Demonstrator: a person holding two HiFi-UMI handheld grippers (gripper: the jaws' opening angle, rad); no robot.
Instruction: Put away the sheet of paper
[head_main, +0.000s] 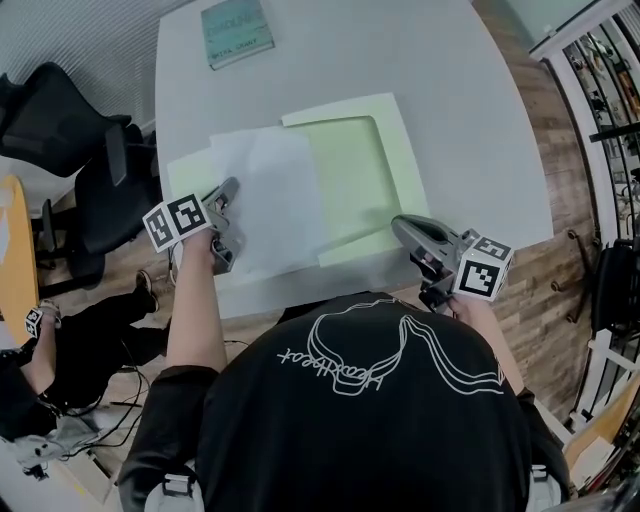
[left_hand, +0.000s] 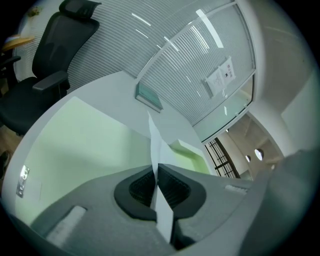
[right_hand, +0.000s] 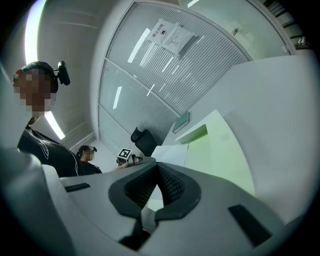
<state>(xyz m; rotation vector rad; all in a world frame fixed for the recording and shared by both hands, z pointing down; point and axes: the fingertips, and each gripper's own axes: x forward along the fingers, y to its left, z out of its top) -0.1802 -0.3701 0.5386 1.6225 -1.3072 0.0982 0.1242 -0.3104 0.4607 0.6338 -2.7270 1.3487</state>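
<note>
A white sheet of paper (head_main: 270, 200) lies on the grey table (head_main: 470, 130), over the left part of an open pale green folder (head_main: 365, 170). My left gripper (head_main: 230, 190) is shut on the sheet's near left edge. In the left gripper view the paper (left_hand: 159, 145) stands edge-on between the pads, with the folder (left_hand: 90, 145) behind it. My right gripper (head_main: 398, 222) sits at the folder's near right corner. In the right gripper view its jaws (right_hand: 157, 170) are shut with nothing showing between them, and the folder (right_hand: 220, 150) and paper (right_hand: 170, 152) lie beyond.
A teal book (head_main: 238, 30) lies at the table's far edge. Black office chairs (head_main: 70, 130) stand to the left, and another person (head_main: 60, 350) sits low at the left. A metal railing (head_main: 610, 80) runs along the right. The table's near edge (head_main: 300, 285) is by my body.
</note>
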